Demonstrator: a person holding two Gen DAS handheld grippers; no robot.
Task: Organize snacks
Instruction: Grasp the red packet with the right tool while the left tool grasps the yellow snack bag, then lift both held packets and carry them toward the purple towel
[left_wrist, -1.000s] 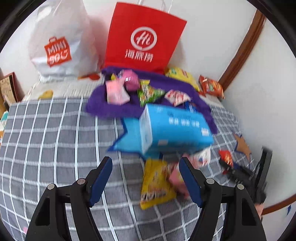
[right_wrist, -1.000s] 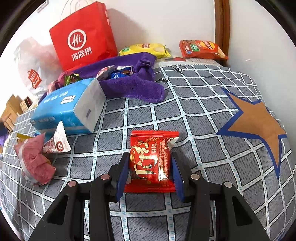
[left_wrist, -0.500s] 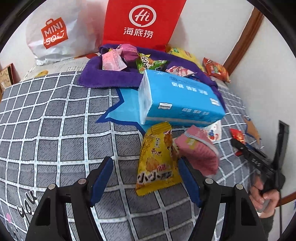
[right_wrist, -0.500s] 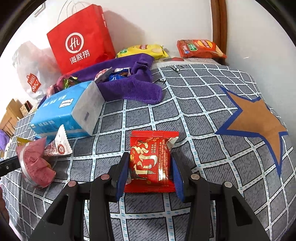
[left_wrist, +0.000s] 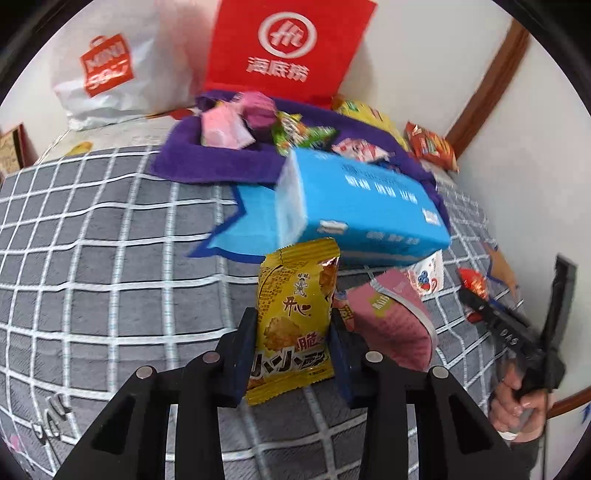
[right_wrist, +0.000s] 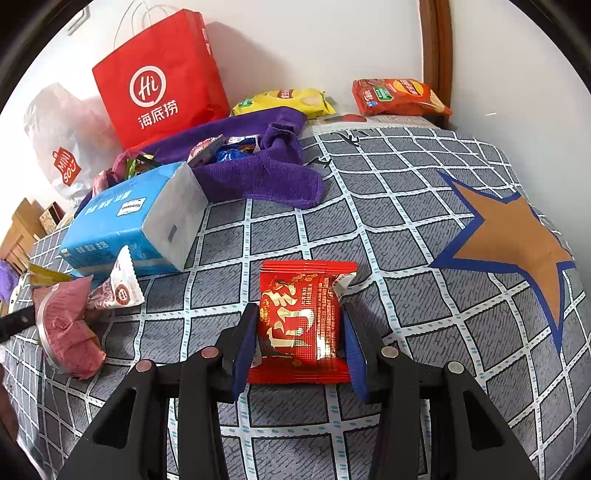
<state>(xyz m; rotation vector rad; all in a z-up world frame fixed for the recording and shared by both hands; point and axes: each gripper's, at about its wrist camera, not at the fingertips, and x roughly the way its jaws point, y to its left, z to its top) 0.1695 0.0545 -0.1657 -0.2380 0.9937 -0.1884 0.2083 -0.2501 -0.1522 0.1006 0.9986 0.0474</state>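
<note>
Now pinching: left gripper (left_wrist: 293, 349) clamped across the yellow snack packet (left_wrist: 295, 317) beside the blue tissue box (left_wrist: 360, 214); right gripper (right_wrist: 299, 345) squeezing the red snack packet (right_wrist: 301, 319) on the checked bedspread (right_wrist: 369, 221). Best lifted gently, carried level toward the purple towel (right_wrist: 258, 170), released low to avoid crushing.

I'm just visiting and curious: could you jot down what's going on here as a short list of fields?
Setting: grey checked bedspread
Left tongs: shut on yellow snack packet
Right tongs: shut on red snack packet
Collection spot: purple towel holding small snacks
Nearby: blue tissue pack, pink packet, red paper bag
</note>
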